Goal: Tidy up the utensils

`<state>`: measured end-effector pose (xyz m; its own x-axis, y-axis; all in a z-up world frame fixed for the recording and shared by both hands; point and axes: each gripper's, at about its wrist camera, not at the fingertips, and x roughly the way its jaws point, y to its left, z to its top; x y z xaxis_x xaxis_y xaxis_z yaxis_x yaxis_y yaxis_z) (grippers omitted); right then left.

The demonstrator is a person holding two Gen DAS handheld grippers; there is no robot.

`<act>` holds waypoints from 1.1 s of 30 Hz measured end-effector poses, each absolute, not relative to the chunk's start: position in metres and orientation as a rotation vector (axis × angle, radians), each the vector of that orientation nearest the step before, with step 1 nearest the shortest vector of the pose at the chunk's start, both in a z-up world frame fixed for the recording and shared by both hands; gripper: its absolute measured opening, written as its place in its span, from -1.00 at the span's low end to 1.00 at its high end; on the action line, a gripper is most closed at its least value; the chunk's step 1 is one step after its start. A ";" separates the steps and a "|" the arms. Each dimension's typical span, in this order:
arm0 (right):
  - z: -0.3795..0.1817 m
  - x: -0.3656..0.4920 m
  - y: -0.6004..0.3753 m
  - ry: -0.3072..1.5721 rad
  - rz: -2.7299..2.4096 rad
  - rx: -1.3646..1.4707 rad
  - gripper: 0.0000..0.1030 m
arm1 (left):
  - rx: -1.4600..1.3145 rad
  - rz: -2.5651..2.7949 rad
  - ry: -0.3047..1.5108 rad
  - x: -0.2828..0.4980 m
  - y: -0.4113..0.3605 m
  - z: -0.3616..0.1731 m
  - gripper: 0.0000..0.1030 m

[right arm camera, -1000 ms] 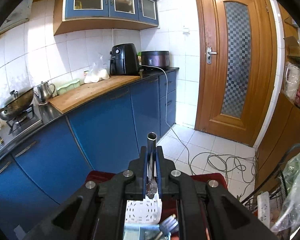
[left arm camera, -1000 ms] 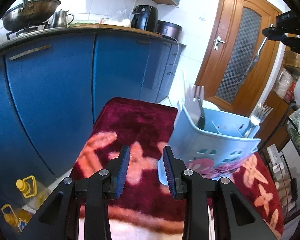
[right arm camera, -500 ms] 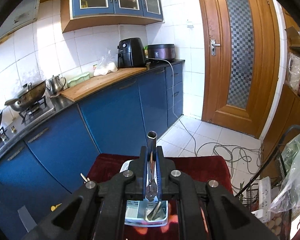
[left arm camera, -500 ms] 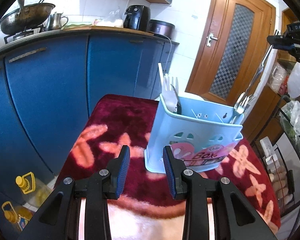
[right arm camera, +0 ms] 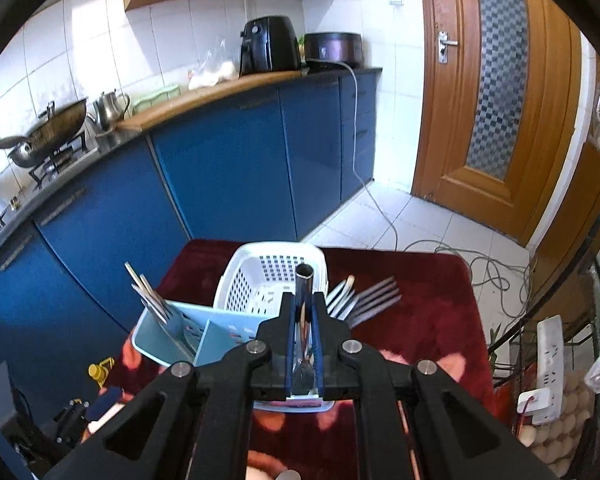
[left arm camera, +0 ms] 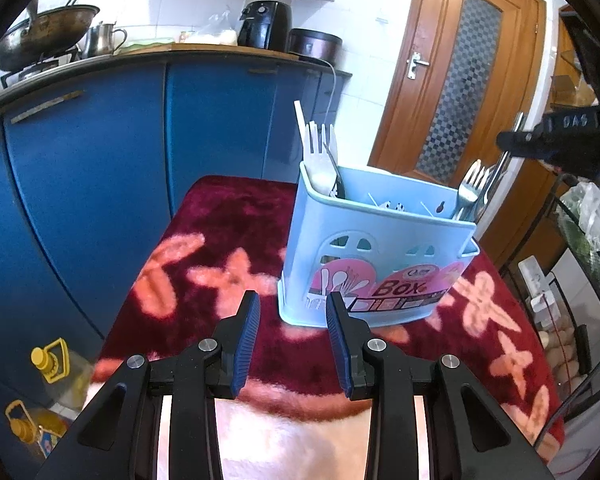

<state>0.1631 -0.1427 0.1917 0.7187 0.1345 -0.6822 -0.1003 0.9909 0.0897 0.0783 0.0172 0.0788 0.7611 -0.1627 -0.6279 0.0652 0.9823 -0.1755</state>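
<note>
Blue kitchen cabinets [left arm camera: 100, 184] stand behind a worktop [left arm camera: 228, 220] draped in a dark red patterned cloth. On it stands the light blue utensil holder [left arm camera: 364, 264], with white plastic forks [left arm camera: 320, 152] in one end compartment and metal forks [left arm camera: 470, 192] in the other. Left claw [left arm camera: 292, 344] hovers just in front of the holder, jaws spread and empty. Right claw [right arm camera: 303, 344] is above the holder, pinching a steel utensil handle [right arm camera: 304, 292]. More metal utensils [right arm camera: 364, 296] lie on the cloth beside a white basket [right arm camera: 260, 280].
</note>
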 end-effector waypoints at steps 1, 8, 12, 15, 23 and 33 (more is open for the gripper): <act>0.188 0.163 -0.143 0.763 0.130 0.042 -0.82 | -0.146 -0.124 0.698 0.078 0.017 0.078 -0.32; 0.164 0.167 -0.143 0.807 0.149 0.046 -0.81 | -0.138 -0.127 0.713 0.077 0.012 0.075 -0.32; 0.158 0.168 -0.149 0.817 0.175 0.092 -0.55 | -0.128 -0.131 0.725 0.076 0.010 0.073 -0.32; 0.161 0.164 -0.155 0.792 0.211 0.141 -0.33 | -0.124 -0.133 0.736 0.076 0.009 0.071 -0.32; 0.185 0.127 -0.162 0.693 0.230 0.170 -0.23 | -0.114 -0.149 0.756 0.070 0.003 0.069 -0.32; 0.153 0.071 -0.160 0.797 0.232 0.162 -0.21 | -0.085 -0.193 0.784 0.049 -0.014 0.069 -0.32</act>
